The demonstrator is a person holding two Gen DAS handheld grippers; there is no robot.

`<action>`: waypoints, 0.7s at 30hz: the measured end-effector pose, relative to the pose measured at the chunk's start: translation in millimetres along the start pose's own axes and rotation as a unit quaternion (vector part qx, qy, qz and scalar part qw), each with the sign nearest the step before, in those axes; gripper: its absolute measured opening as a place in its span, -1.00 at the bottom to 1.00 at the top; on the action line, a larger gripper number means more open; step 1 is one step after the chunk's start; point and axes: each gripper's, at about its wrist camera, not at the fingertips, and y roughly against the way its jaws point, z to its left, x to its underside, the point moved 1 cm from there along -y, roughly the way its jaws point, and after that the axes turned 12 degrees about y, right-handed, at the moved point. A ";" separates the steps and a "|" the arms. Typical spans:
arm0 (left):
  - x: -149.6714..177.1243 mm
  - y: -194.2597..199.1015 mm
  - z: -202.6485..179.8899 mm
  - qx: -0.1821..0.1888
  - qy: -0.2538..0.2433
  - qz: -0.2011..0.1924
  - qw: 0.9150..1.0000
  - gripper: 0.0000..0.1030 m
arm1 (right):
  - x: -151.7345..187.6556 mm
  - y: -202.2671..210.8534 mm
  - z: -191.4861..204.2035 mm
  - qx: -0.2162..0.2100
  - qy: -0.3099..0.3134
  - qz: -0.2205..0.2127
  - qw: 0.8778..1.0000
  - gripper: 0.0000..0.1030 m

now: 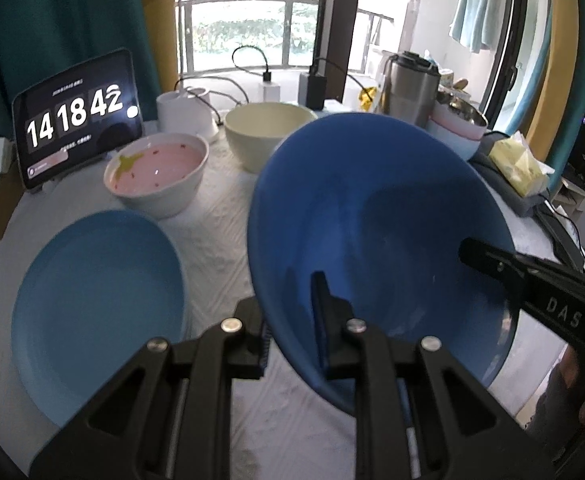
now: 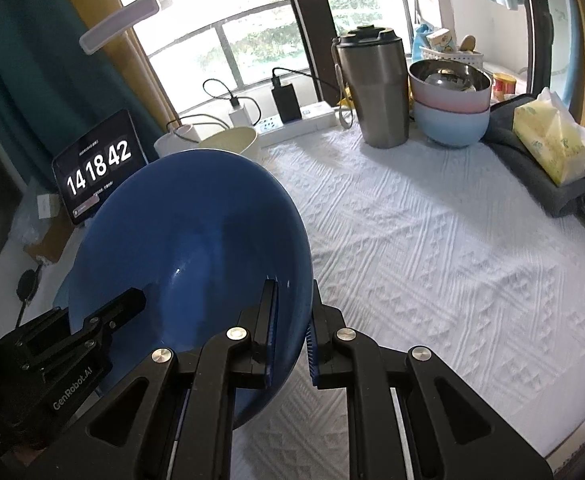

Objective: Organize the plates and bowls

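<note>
Both tools are on the same dark blue bowl (image 1: 372,240), one on each side of the rim, and the bowl is up off the tabletop (image 2: 452,260), tipped so you look straight into it. The left tool (image 1: 292,328) is pinching the rim: one finger sits inside the bowl, the other outside under the wall. The right tool (image 2: 292,320) does the same on the opposite edge, jaws nearly together with just the bowl wall clamped between the blue pads. In the left wrist view the right tool comes in from the right side, its finger lying over the far rim.

Down on the white textured cloth, just left of the raised bowl, there's a light blue plate (image 1: 96,308) lying flat. Behind that is a white bowl with a pink inside and a yellow-green blotch (image 1: 158,170), and next to it, further back, a cream bowl (image 1: 268,132). All three are sitting apart from each other.

At the back right stands a steel travel tumbler with a black lid (image 2: 374,88), and right beside it a little stack: a steel bowl nested in a pink one, on top of a pale blue bowl (image 2: 450,100). A yellow tissue pack (image 2: 556,144) lies on something dark grey at the right edge. A tablet showing a flip clock (image 1: 78,116) leans at the back left, with a power strip and chargers (image 2: 292,116) along the window.
</note>
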 end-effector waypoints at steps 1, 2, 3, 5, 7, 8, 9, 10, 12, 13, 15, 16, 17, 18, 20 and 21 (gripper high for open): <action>3.0 -0.3 1.9 -0.002 -0.001 0.005 1.000 -0.63 | 1.7 -0.3 1.9 -0.001 0.000 0.003 1.000 -0.73; 5.1 -1.1 3.4 -0.004 0.000 0.011 1.000 -0.63 | 3.4 -0.5 3.6 -0.001 -0.001 0.005 1.000 -0.73; 7.2 -2.0 4.9 -0.005 0.000 0.015 1.000 -0.63 | 4.7 -0.8 5.4 -0.003 -0.002 0.008 1.000 -0.73; 11.2 -2.8 7.2 -0.006 0.001 0.022 1.000 -0.62 | 6.6 -1.7 7.7 -0.003 -0.003 0.013 1.000 -0.73; 14.4 -2.4 8.6 -0.006 0.001 0.024 1.000 -0.62 | 8.0 -1.2 9.3 -0.004 -0.004 0.014 1.000 -0.73; 15.0 -2.1 8.9 -0.006 0.001 0.024 1.000 -0.62 | 8.5 -1.2 10.0 -0.004 -0.004 0.015 1.000 -0.73; 15.9 -1.7 9.3 -0.007 0.001 0.025 1.000 -0.62 | 8.7 -1.3 10.1 -0.004 -0.004 0.016 1.000 -0.73; 16.8 -1.8 10.0 -0.008 0.002 0.026 1.000 -0.62 | 9.0 -1.7 10.0 -0.003 -0.005 0.018 1.000 -0.73; 17.3 -2.6 10.8 -0.010 0.006 0.029 1.000 -0.62 | 9.4 -2.8 8.1 -0.004 -0.010 0.021 1.000 -0.73; 17.6 -3.4 11.0 -0.012 0.006 0.031 0.999 -0.61 | 9.8 -3.6 6.5 -0.005 -0.013 0.023 1.000 -0.73; 16.7 -3.3 11.8 -0.017 0.008 0.028 0.999 -0.58 | 9.6 -3.9 4.2 -0.004 -0.016 0.021 1.000 -0.73; 15.5 -3.3 12.2 -0.020 0.010 0.026 0.999 -0.55 | 8.5 -4.5 2.8 -0.004 -0.017 0.019 1.000 -0.73; 14.4 -3.5 12.3 -0.021 0.011 0.026 0.999 -0.52 | 7.2 -5.0 1.7 -0.006 -0.019 0.018 1.000 -0.73; 13.3 -3.7 12.4 -0.024 0.011 0.026 0.999 -0.51 | 5.8 -5.8 0.5 -0.008 -0.021 0.017 1.000 -0.73; 10.1 -3.9 12.9 -0.029 0.010 0.026 0.999 -0.44 | 3.1 -7.4 -1.3 -0.011 -0.023 0.014 1.000 -0.73; 8.4 -3.1 13.6 -0.033 0.011 0.024 0.999 -0.40 | 2.2 -8.3 -2.1 -0.011 -0.024 0.013 1.000 -0.73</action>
